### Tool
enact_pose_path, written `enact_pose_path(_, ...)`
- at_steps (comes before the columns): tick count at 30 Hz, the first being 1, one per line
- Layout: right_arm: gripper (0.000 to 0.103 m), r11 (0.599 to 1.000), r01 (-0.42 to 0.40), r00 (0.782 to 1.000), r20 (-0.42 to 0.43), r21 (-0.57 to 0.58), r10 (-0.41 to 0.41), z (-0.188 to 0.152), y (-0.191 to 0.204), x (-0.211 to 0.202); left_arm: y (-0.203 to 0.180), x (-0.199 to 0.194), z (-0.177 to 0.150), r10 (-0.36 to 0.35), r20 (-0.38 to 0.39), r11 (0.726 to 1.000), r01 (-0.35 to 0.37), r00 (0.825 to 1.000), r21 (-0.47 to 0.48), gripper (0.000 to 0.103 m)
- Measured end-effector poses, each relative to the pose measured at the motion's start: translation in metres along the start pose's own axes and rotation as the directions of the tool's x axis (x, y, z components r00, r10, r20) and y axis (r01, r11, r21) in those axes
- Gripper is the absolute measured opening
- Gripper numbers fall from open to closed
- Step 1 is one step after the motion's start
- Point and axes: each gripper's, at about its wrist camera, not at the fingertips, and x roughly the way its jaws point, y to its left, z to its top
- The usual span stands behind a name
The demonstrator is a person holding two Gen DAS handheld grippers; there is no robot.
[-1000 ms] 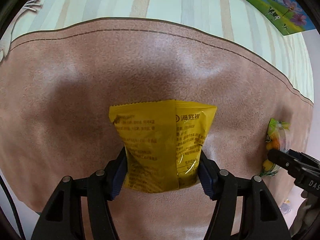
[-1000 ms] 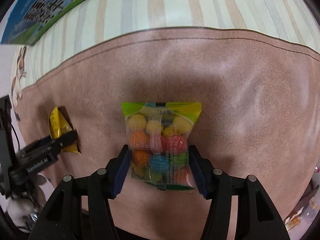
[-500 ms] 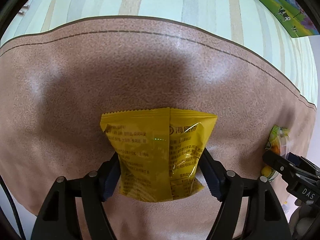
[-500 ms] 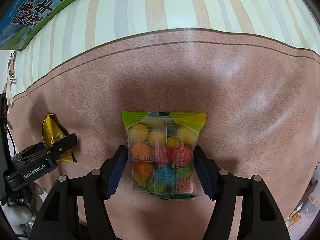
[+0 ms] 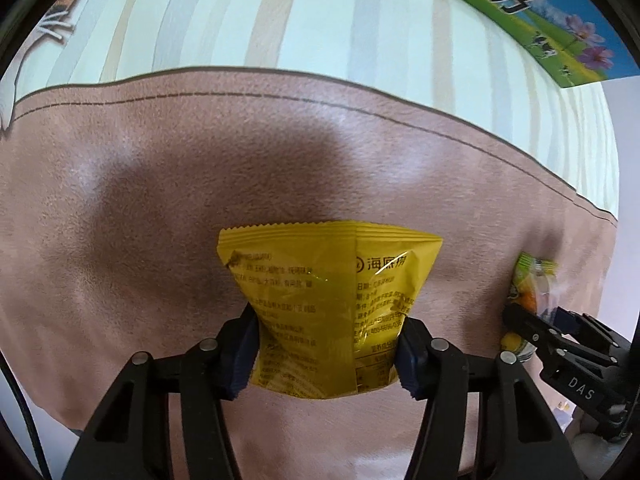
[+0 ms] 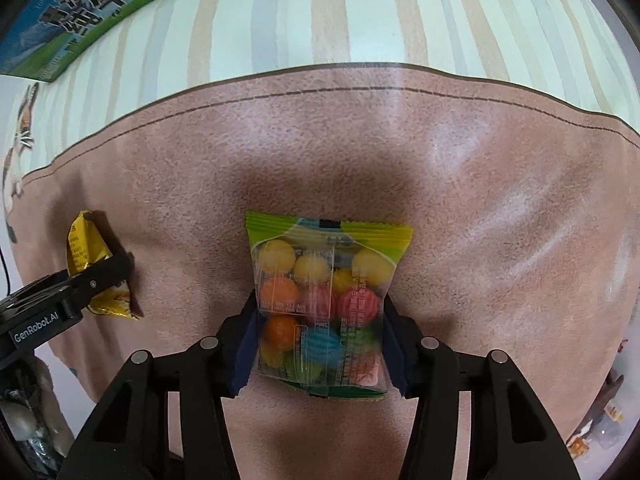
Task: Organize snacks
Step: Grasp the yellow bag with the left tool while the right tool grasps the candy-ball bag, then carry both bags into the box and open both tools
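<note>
The left gripper (image 5: 328,344) pinches a yellow snack bag (image 5: 328,300) from both sides, low down on the bag. The blue pads (image 5: 244,354) press into its sides. The bag is over the brown mat (image 5: 160,240); I cannot tell if it touches it. Past the mat is a striped cloth (image 5: 320,20), with a green and blue box (image 5: 560,28) at the far edge.

The right gripper (image 6: 320,346) pinches a clear bag of colored candy balls (image 6: 320,300) with a green top. This bag is also over the brown mat, well apart from the yellow one, which shows off to the left in the right wrist view.
</note>
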Motion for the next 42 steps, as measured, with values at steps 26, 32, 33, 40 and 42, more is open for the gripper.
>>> enact_pose_path(26,0.055,0.96,-0.255,0.912,0.302,-0.112,0.277,0.024,0.063,-0.189,-0.046,-0.189,0.055,-0.147,0.281,0.979,0.098,0.948,0.181,0.055)
enact_pose_path(32,0.055,0.954,-0.254,0.86,0.414,-0.157,0.297,0.072,0.07,-0.25,-0.048,-0.227,0.101,-0.14,0.36,0.979,0.075,0.922,0.19,0.055)
enact_pose_path(33,0.055,0.955,-0.247,0.856,0.425,-0.162,0.294,0.08,0.072,-0.254,-0.046,-0.231,0.109,-0.138,0.37,0.979,0.07,0.919,0.191,0.055)
enact_pose_path(40,0.055,0.967,-0.2,0.85,0.462,-0.16,0.252,0.158,0.079,-0.267,-0.044,-0.248,0.171,-0.086,0.428,0.982,0.003,0.899,0.191,0.055)
enact_pose_path(42,0.055,0.97,-0.188,0.859,0.453,-0.155,0.239,0.177,0.081,-0.261,-0.04,-0.246,0.187,-0.079,0.428,0.983,-0.002,0.9,0.186,0.055)
